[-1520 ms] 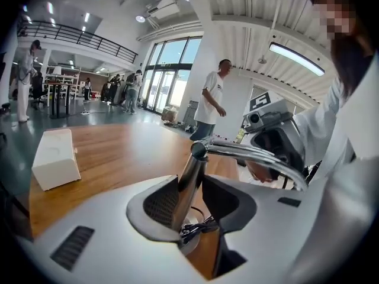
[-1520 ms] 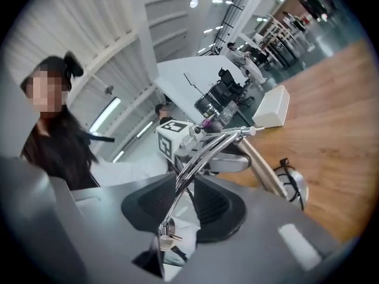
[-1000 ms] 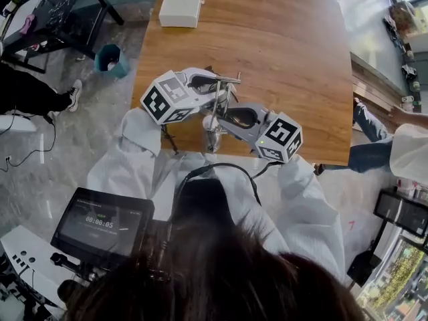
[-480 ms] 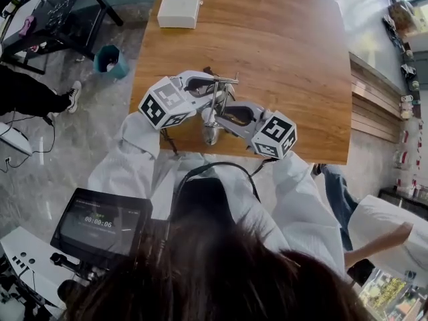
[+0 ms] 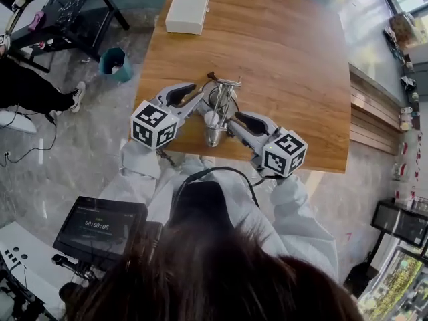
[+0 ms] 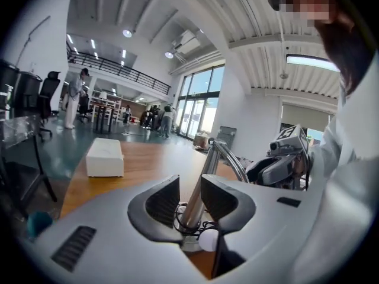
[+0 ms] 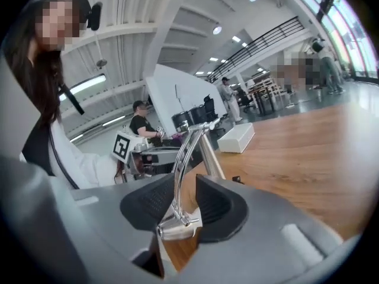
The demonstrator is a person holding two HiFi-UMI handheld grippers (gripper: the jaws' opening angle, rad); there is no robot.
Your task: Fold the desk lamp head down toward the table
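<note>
A chrome desk lamp (image 5: 221, 102) stands near the front edge of the wooden table (image 5: 287, 65), its arm folded over and its cone head (image 5: 214, 137) hanging low beside the base. My left gripper (image 5: 198, 105) sits just left of the lamp. Its jaws are open, and the upright post (image 6: 198, 185) shows in the gap between them (image 6: 189, 197). My right gripper (image 5: 235, 124) is just right of the head. Its jaws are opening, with the thin curved arm (image 7: 186, 155) loose between them (image 7: 185, 203) and the head (image 7: 176, 228) low by their root.
A white box (image 5: 188, 9) lies at the table's far left corner. Left of the table on the floor are a teal bin (image 5: 112, 62) and a dark desk. A person's legs (image 5: 33, 89) show at the far left. A small monitor (image 5: 100, 226) hangs below.
Both grippers have drawn away from the lamp, the left one leftward, the right one rightward and toward the front edge. The right jaws stand wider.
</note>
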